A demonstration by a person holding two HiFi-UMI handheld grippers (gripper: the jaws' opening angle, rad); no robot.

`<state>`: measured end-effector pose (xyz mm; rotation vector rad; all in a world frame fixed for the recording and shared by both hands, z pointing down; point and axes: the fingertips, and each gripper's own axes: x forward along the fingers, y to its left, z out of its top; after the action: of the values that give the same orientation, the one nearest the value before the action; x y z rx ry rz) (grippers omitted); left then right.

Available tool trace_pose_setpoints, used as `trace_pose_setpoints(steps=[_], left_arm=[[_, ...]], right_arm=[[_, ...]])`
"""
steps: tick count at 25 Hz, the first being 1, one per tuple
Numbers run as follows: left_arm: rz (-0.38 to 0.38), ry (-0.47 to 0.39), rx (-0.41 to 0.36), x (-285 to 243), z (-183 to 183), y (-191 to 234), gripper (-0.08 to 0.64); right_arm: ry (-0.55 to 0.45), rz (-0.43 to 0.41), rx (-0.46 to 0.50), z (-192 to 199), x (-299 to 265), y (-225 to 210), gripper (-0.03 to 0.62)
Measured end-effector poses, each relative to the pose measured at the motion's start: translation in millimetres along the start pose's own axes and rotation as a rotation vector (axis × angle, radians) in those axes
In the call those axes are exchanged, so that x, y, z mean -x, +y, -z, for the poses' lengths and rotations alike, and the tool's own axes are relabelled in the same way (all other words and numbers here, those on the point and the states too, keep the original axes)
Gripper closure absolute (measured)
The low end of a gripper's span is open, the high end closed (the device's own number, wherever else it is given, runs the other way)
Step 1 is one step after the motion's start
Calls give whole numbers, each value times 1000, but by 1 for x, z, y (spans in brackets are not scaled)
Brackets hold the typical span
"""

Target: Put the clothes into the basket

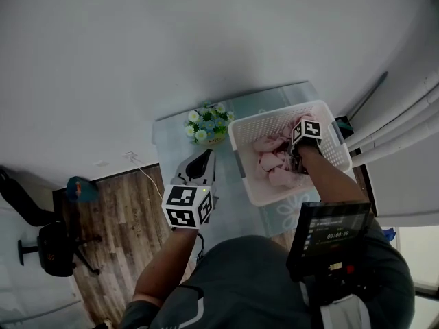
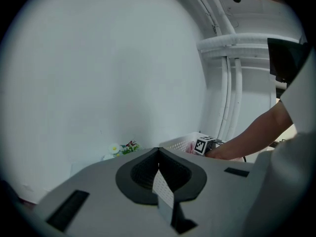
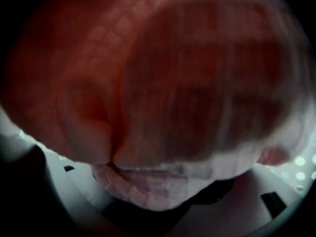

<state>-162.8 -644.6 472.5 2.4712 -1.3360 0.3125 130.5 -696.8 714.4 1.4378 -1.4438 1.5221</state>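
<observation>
A: Where are the clothes?

B: The pink clothes (image 1: 271, 163) lie heaped inside the basket (image 1: 239, 157), which stands at the right edge of the counter (image 1: 177, 149). The right tool (image 1: 296, 162) points steeply down into that heap.

A: Does it hold anything?

B: Its jaws stand wide around a thick wad of pink cloth that fills its own view. It looks like a grip on the bulk, though the pads are buried.

A: And the other one?

B: The left tool (image 1: 204, 158) hangs over the counter's left edge, jaws together on nothing, well apart from the basket.

A: What does the next move turn on?

B: The wad sits inside the basket's walls, directly below the right tool, so that tool probably need only let go. The bundle shows no clear long axis.
</observation>
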Motion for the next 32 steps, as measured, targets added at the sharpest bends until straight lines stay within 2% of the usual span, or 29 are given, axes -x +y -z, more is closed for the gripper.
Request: trace_pose_setpoints(steps=[18,22,28,32], left_arm=[[-17,-16,34,14,1,1,551],[-10,-27,28,19,-2,-5,551],[-5,-58,30,24,-10,-13,551],[4,-82,16,29,-18,-30,551]], right_arm=[[4,16,-9,2,-9,-7,207],[1,28,-62,4,-2,-6,186],[-55,59,-120,0,33,0,169],[-99,-11,-163,-6,60,15,169]])
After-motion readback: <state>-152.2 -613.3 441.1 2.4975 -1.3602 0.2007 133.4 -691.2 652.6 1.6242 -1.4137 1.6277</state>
